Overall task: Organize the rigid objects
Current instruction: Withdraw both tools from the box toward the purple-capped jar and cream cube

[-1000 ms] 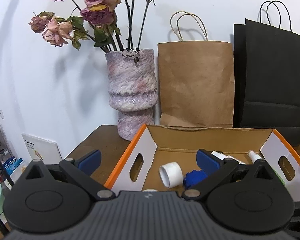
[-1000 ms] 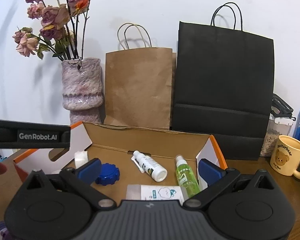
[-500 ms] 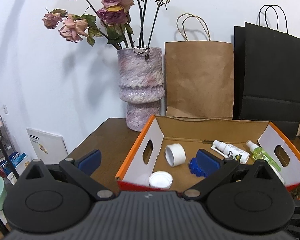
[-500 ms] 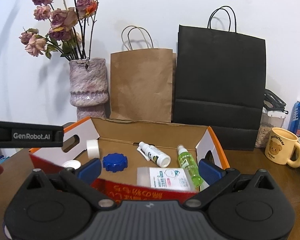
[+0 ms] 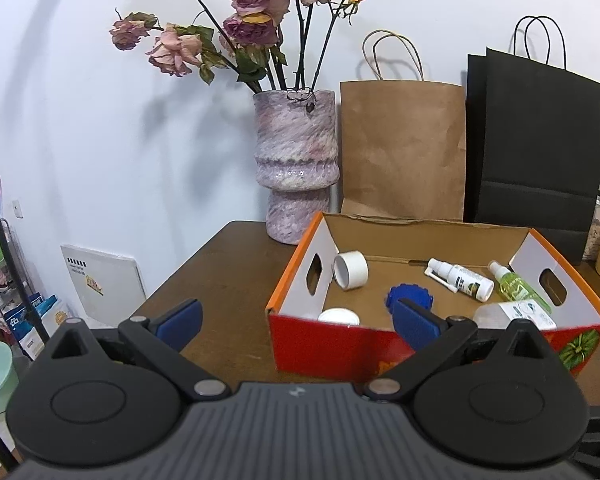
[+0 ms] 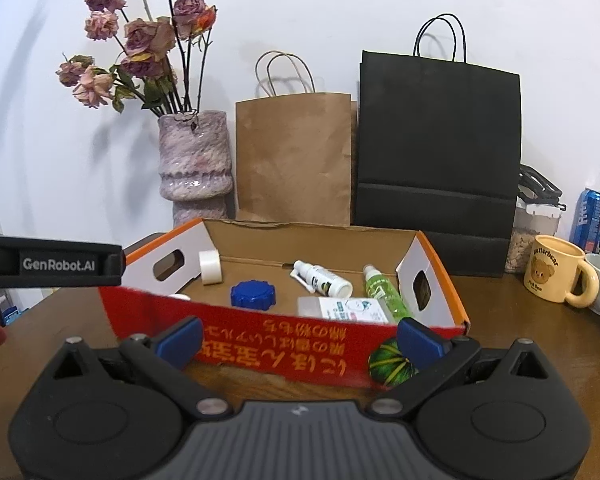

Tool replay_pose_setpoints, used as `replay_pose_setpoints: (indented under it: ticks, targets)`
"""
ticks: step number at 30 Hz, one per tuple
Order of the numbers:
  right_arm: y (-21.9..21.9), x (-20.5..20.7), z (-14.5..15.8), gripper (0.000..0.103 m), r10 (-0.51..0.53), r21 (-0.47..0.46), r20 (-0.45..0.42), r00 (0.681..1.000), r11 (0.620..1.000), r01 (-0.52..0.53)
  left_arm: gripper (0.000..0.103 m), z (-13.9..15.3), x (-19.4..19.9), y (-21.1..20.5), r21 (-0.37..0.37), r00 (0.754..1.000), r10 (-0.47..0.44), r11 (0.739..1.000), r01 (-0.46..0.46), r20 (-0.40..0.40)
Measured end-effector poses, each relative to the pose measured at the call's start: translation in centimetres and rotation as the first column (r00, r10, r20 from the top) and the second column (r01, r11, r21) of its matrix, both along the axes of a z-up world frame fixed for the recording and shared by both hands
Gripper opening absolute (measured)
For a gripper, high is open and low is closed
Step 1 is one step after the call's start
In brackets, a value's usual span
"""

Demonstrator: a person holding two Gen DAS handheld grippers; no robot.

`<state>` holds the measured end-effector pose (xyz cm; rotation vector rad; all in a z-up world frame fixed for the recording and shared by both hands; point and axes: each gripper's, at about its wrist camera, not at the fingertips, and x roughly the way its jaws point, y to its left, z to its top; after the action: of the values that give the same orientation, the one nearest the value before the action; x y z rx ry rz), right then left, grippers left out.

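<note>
A red and orange cardboard box (image 5: 324, 344) (image 6: 260, 344) stands open on the brown table. Inside lie a white tape roll (image 5: 351, 270) (image 6: 211, 267), a blue lid (image 5: 410, 296) (image 6: 253, 295), a white lid (image 5: 338, 316), a white spray bottle (image 5: 460, 280) (image 6: 322, 279), a green spray bottle (image 5: 520, 286) (image 6: 382, 290) and a flat white packet (image 6: 346, 310). My left gripper (image 5: 296, 320) is open and empty, in front of the box's left corner. My right gripper (image 6: 298, 340) is open and empty, in front of the box's front wall.
A purple vase (image 5: 296, 164) with dried roses, a brown paper bag (image 5: 404, 152) and a black paper bag (image 5: 536, 152) stand behind the box. A yellow bear mug (image 6: 558, 276), a jar and a blue can (image 6: 590, 220) stand at the right. The table's left edge drops off.
Both grippers have pulled back and away from the box; the box's red front wall now shows in both views. Both stay open and empty.
</note>
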<state>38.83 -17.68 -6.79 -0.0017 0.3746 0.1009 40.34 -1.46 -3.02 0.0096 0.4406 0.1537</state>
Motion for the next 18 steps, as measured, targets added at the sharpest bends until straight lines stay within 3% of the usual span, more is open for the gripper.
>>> replay_pose_setpoints:
  ticks: [18]
  targets:
    - [1.4,-5.3,-1.2,0.103,0.026,-0.005,-0.037,0.999,1.0,-0.026,0.103,-2.2,-5.5,1.5,0.015,0.997,-0.048,0.999,0.048,-0.059]
